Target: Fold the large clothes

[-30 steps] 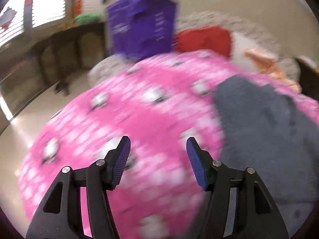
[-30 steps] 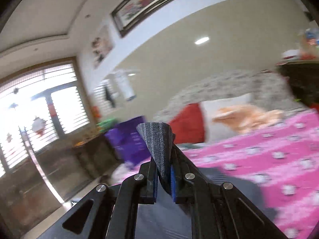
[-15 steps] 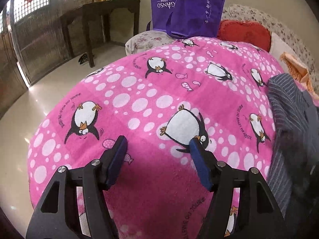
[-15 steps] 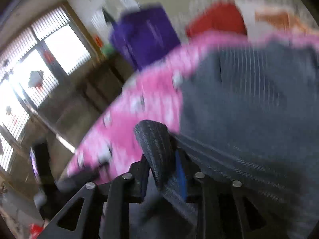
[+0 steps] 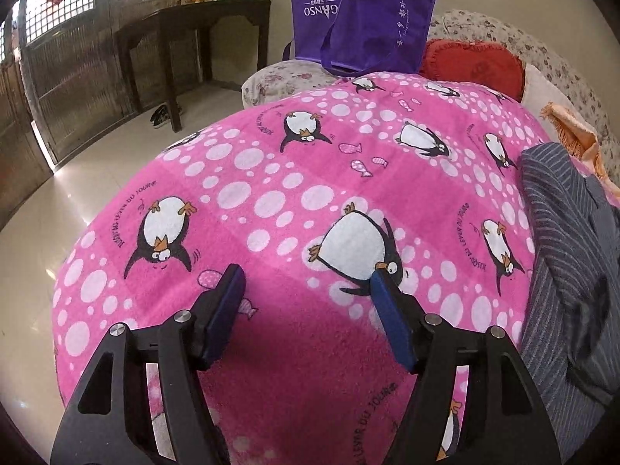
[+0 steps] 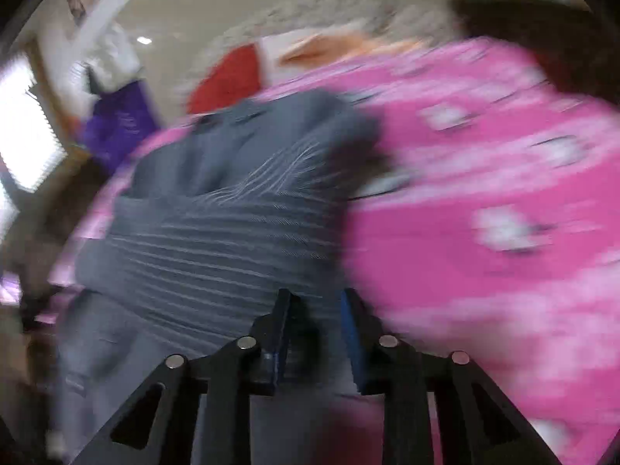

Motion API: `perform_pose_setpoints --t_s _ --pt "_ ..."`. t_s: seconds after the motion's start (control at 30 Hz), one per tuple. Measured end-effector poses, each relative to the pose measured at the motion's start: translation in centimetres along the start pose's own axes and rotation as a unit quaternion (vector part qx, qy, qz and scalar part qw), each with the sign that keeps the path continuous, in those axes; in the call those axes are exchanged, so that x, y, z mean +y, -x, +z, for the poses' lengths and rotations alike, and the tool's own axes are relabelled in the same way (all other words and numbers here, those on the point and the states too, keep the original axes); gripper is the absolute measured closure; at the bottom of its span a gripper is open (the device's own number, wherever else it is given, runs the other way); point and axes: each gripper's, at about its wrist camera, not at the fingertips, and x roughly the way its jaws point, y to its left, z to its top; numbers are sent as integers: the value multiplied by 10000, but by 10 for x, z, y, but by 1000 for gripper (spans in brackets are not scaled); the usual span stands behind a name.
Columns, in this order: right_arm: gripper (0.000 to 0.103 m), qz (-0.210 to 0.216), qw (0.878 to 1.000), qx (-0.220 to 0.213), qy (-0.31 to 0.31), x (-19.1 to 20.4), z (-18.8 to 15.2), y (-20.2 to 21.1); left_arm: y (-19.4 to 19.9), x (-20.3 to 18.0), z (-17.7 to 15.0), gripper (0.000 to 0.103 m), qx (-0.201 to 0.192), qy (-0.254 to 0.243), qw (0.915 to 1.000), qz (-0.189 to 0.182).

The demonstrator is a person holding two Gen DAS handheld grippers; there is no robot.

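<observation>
Since a second earlier, the right gripper (image 6: pixel 316 329) had dropped from mid-air to the bed, its fingers opening off the grey striped garment (image 6: pixel 232 224), whose cloth lay loose between them. The garment lay heaped on the pink penguin blanket (image 5: pixel 271 193), ahead of the right gripper and well right of the left gripper (image 5: pixel 306 302), whose fingers were opening over bare blanket with open room leftward.

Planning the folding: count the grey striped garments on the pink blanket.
1: the grey striped garment lies crumpled on the right side of the pink blanket in the left wrist view. Others may sit outside view.
</observation>
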Motion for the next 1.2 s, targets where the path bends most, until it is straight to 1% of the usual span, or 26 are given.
perform_pose_setpoints --t_s 0.03,0.1,0.17,0.2,0.23,0.27,0.3,0.33,0.37,0.4,0.43,0.47,0.5,0.53,0.57,0.63,0.67,0.7,0.77,0.8,0.83,0.9,1.0,1.03,1.1,1.2 --pt "73 -187 9998 -36 -60 -6 -2 5 0 0 0 35 1 -3 10000 4" --pt "73 261 9989 -213 -316 -12 1 18 0 -1 0 35 0 -8 10000 11" --pt "73 428 9980 -429 -189 6 9 26 0 -1 0 35 0 -4 10000 10" --pt "73 647 9966 -492 -114 21 14 29 0 -1 0 35 2 -8 10000 14" --pt "73 867 9950 -493 -46 26 22 32 -1 -1 0 35 3 -12 10000 15" --pt "73 984 9940 -469 75 34 24 31 -1 -2 0 35 4 -10 10000 16" --pt "73 899 9948 -427 208 43 25 30 0 -2 0 35 8 -14 10000 22" --pt "73 684 9970 -210 301 51 24 16 0 -2 1 35 19 -29 10000 20" --pt "73 504 9982 165 279 55 23 2 4 -3 3 35 33 -29 10000 -5" --pt "73 442 9980 374 255 54 21 -5 11 -3 5 35 -7 14 10000 -84" --pt "73 432 9982 327 238 57 22 -6 24 -4 8 35 -173 66 9994 -286" --pt "73 477 9985 140 206 59 26 0 45 -11 12 35 -491 39 9971 -575" --pt "73 563 9983 -44 154 60 29 7 59 -19 14 35 -671 -40 9952 -713" --pt "73 675 9972 -327 53 61 36 17 74 -37 15 35 -851 -207 9914 -974" --pt "73 652 9968 -468 1 61 41 21 81 -54 15 35 -860 -378 9872 -1286" --pt "73 429 9966 -699 -88 63 53 26 82 -96 11 35 -587 -754 9774 -1886" --pt "73 281 9967 -746 -170 65 58 23 79 -111 8 35 -458 -871 9741 -2037" --pt "73 203 9970 -720 -223 66 59 21 70 -138 0 36 -195 -1112 9687 -2212" --pt "73 8 9982 -573 -194 78 63 5 54 -163 -9 60 2 -1279 9697 -2081" --pt "73 -72 9984 -545 -158 82 62 0 39 -174 -15 61 232 -1297 9713 -1979" --pt "73 -146 9983 -544 -135 84 60 -3 33 -177 -16 61 313 -1296 9714 -1962" --pt "73 -237 9980 -579 -64 81 56 -10 19 -184 -23 61 237 -1489 9738 -1702" --pt "74 -227 9990 -356 -132 69 57 -29 8 -189 -36 61 155 -1890 9708 -1467" --pt "77 -304 9993 -185 -123 66 56 -43 8 -189 -34 60 115 -1896 9710 -1449" --pt "78 -338 9994 32 7 64 53 -64 8 -190 -35 60 128 -1940 9712 -1378" --pt "77 -224 9997 -29 -54 61 52 -69 4 -192 -35 60 141 -1977 9712 -1323"
